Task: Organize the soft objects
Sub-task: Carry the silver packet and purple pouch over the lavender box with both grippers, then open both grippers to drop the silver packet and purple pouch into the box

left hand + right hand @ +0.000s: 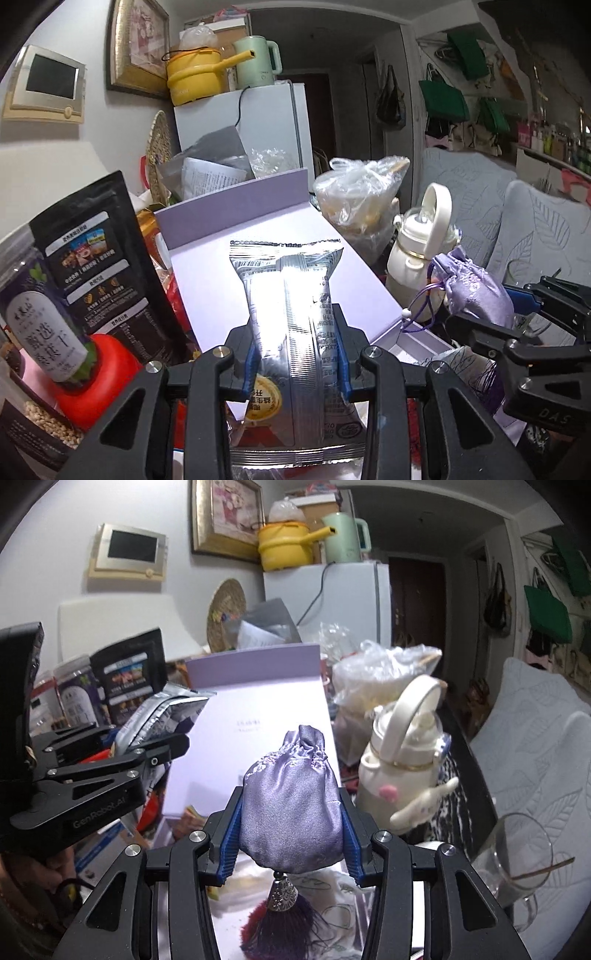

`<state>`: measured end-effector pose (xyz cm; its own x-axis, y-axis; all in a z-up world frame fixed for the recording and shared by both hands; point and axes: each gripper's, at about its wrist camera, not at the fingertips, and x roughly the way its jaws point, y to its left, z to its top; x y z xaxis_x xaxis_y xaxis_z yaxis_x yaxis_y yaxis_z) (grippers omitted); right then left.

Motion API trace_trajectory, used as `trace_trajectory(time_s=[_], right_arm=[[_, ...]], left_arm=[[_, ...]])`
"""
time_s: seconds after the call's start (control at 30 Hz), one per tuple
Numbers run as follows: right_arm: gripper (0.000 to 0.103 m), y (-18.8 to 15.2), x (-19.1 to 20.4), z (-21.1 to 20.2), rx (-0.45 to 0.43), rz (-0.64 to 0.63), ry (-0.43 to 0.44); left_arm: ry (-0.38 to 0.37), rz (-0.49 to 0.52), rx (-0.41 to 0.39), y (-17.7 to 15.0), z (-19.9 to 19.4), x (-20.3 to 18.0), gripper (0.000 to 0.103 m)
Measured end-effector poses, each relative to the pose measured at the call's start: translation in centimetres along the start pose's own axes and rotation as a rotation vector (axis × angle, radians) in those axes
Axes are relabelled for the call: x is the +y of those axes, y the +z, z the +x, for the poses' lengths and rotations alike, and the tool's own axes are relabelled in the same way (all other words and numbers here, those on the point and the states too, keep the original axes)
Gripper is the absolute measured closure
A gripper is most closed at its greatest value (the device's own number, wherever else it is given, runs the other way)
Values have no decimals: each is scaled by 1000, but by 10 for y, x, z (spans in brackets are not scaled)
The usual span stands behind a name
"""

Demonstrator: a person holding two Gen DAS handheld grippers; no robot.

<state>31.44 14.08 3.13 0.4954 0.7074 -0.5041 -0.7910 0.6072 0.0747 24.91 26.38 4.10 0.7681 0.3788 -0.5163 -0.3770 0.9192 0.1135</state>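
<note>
Left hand-held gripper [295,354] is clenched on a silver foil snack packet [291,317] above the open lavender box [258,229]. Right hand-held gripper [290,834] clamps a lilac satin drawstring pouch [291,808], apparently off the worktop. Risks: slick foil slipping; the purple tassel [280,915] snagging.

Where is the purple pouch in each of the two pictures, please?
Left wrist view: the pouch is at the right edge, mid-height, held in the right gripper, beside the white bottle.
Right wrist view: the pouch is at centre, low, clamped between the jaws, its tassel hanging below.
Shared landmark: the yellow pot on the fridge.
</note>
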Motion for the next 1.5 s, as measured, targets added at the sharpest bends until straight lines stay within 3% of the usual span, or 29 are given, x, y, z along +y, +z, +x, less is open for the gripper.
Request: trace_trajectory(time_s=[0.33, 0.67, 1.5], right_arm=[[57, -15, -8, 32, 110, -6, -3], [55, -24, -19, 50, 188, 7, -38], [53, -33, -26, 65, 282, 22, -37]], left_arm=[[-11, 52, 55, -14, 24, -18, 70], [-63, 101, 168, -33, 54, -38, 70], [-138, 75, 333, -47, 88, -43, 67]])
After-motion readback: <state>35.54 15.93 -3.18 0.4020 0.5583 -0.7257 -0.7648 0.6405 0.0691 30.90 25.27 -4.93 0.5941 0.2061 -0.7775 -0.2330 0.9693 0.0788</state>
